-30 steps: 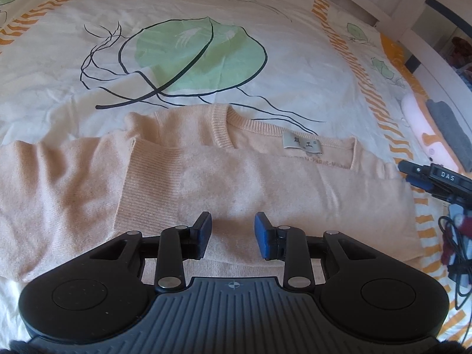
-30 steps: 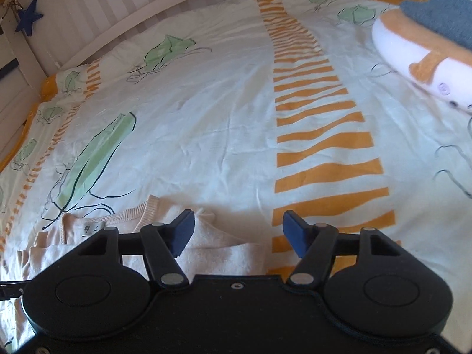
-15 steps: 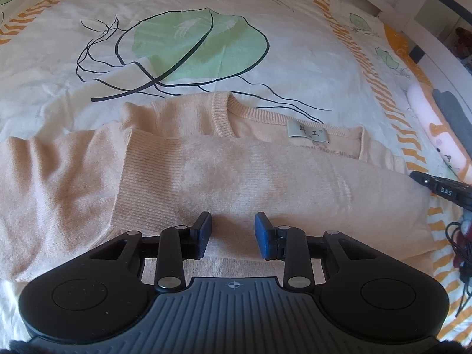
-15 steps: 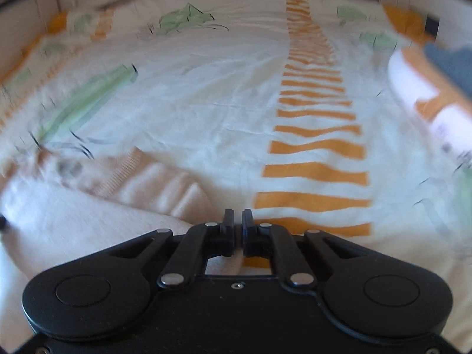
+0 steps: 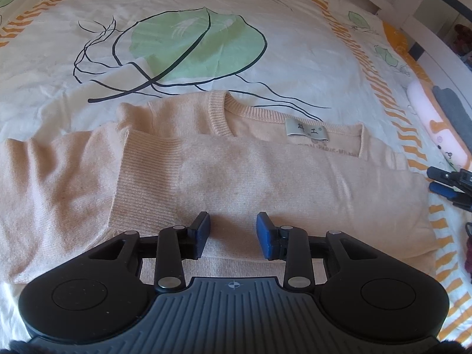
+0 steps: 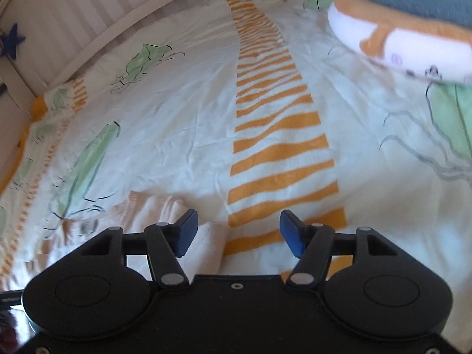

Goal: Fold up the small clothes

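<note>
A peach knit sweater [image 5: 250,183] lies flat on the bedspread, one sleeve folded across its chest below the neck label [image 5: 306,129]. My left gripper [image 5: 233,231] hovers over the sweater's lower part. Its jaws are opening slightly, with a gap between them and no cloth pinched. My right gripper [image 6: 239,230] is at the sweater's right edge, also seen as dark fingers [image 5: 442,177] at the right of the left wrist view. Its jaws are opening wide with nothing held; the sweater's folded edge [image 6: 200,244] lies under its left finger.
The printed bedspread [image 5: 191,38] has green leaves and orange stripes [image 6: 277,150]. A white and orange plush cushion [image 6: 407,41] with grey cloth on it lies at the right. A white slatted bed rail [image 6: 73,20] runs behind. Cables [image 5: 467,236] lie at the right edge.
The right gripper went from open to shut and back to open, and drew off to the right of the sweater. The folded sleeve now lies flatter. The left gripper has hardly moved.
</note>
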The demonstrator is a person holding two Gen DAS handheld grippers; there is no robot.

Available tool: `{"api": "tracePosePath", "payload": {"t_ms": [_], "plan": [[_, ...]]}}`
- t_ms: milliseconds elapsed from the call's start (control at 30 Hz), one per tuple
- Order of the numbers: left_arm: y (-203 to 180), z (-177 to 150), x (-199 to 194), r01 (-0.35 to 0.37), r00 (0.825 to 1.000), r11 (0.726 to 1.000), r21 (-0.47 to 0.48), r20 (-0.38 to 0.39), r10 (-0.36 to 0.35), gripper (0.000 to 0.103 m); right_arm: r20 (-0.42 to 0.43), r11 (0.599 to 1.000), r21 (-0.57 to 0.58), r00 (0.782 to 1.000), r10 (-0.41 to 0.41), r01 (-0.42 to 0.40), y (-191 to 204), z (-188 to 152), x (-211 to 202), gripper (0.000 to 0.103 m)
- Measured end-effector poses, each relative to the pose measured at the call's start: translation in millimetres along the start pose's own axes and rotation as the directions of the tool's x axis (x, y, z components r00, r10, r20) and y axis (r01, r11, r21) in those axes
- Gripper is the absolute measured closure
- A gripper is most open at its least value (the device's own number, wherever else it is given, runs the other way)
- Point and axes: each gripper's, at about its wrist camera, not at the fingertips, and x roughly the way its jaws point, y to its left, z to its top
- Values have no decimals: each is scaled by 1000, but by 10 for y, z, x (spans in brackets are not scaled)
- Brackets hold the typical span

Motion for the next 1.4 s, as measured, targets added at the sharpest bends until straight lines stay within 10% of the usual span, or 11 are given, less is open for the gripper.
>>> {"api": "tracePosePath", "payload": {"t_ms": [100,200,467,567,667,967,1067,1167,1400], "plan": [[0,0,-1,-1,1000,1000,1,0,1,69,-34,996,53,996,78,-76,-15,-59,45,38],[-5,6,-8,-1,1000,1000,2,5,1,69,-66,998,-15,996,67,-68,108,-109,125,89],[-83,-8,-21,16,1000,999,43,5,-16,68,25,899,-386,977,-214,207,512,-222,191,94],[-83,-10,-32,7,1000,999,53,7,-7,68,33,897,-391,978,-207,204,514,-238,212,86],[-55,2,-57,0,1000,999,39,16,-1,68,49,920,-333,978,-201,205,467,-185,58,46],[6,65,-182,-18,998,999,36,67,15,68,-89,946,-313,989,-114,81,631,-496,-377,39],[65,80,-219,-23,997,999,33,76,21,68,-143,890,-422,956,-255,174,660,-697,-248,38],[191,94,-296,-47,993,999,7,110,46,68,-149,916,-361,958,-244,177,567,-681,-284,33],[623,123,-626,-84,974,987,-135,199,110,61,9,911,-392,991,-137,130,880,-499,-584,11]]}}
